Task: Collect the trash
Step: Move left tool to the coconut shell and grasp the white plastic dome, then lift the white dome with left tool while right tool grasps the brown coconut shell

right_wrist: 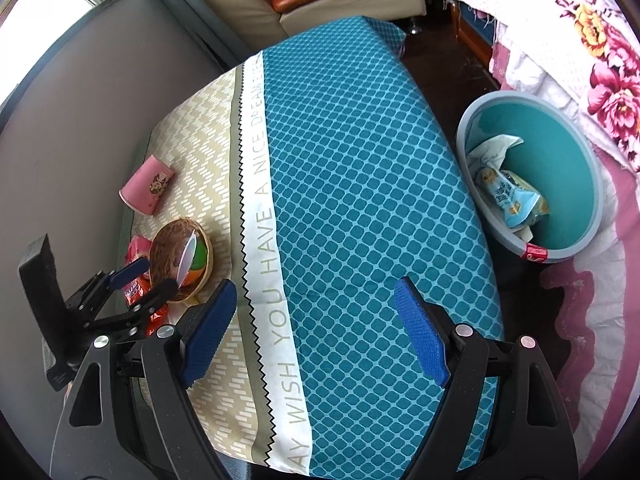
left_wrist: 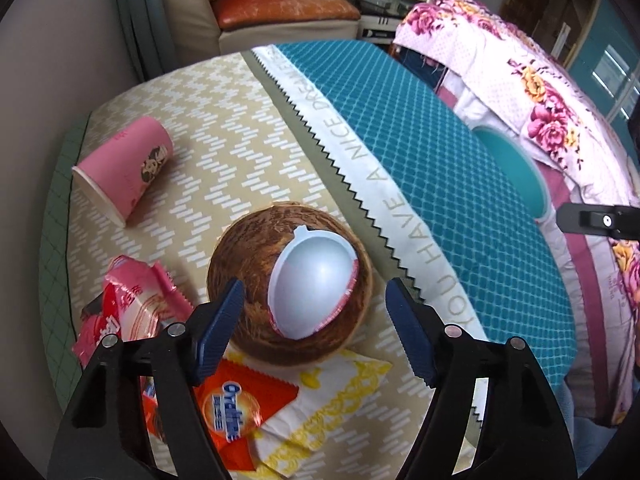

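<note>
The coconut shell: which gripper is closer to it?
Left. The left gripper hangs right over the coconut shell, its open jaws on either side of it. The right gripper is off to the side, over the blue cloth.

Both grippers point steeply down. The left gripper (left_wrist: 316, 326) has its blue-padded fingers (left_wrist: 218, 330) apart, one on each side of what lies below, the pads not pressing on it. The right gripper (right_wrist: 316, 334) is spread wide with nothing between its fingers (right_wrist: 422, 334), and sits just right of the left one.
</note>
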{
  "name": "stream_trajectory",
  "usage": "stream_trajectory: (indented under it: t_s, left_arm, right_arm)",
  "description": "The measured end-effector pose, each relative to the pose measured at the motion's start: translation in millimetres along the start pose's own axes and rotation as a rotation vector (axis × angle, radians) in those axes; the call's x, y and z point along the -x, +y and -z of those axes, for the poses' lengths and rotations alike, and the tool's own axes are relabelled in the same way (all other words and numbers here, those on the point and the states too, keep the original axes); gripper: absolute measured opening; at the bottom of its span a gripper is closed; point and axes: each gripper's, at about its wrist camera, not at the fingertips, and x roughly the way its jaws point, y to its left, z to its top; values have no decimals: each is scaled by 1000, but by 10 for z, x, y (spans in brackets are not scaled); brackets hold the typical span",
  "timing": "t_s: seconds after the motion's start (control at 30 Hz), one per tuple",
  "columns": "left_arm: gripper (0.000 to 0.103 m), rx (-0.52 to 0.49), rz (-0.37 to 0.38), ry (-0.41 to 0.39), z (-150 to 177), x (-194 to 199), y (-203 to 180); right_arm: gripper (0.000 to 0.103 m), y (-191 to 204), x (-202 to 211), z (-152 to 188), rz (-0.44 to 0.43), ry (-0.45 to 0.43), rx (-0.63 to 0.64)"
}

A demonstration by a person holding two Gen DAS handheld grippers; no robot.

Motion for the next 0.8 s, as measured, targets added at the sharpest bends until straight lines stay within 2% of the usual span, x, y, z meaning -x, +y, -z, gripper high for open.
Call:
stream_trajectory:
  t_s: [0.27, 0.33, 0.4, 0.43, 0.47, 0.5, 0.77, 0.8]
  left_arm:
    - [73, 25, 30, 45, -40, -231, 104]
    - [70, 32, 55, 50, -35, -269, 117]
    - [56, 35, 58, 47, -31, -290, 123]
    - [45, 45, 69, 43, -27, -296, 136]
    - [25, 56, 76, 31, -26, -277, 147]
    - [12, 64, 79, 33, -23, -274, 150]
    - [6, 129, 79, -6, 9, -125, 283]
    - [5, 133, 84, -14, 9, -95, 297]
  right_arm:
    - [77, -43, -197, -35, -35, 41, -20]
    - [77, -36, -231, -41, -40, 46, -19]
    - [77, -23, -274, -52, -42, 50, -17]
    - [77, -22, -288, -57, -42, 52, -17]
    - [77, -11, -310, -64, -45, 53, -17]
    - [77, 1, -322, -69, -48, 53, -17]
    - [77, 243, -426, -122, -70, 31, 51]
    - [73, 298, -464, -133, -79, 38, 60]
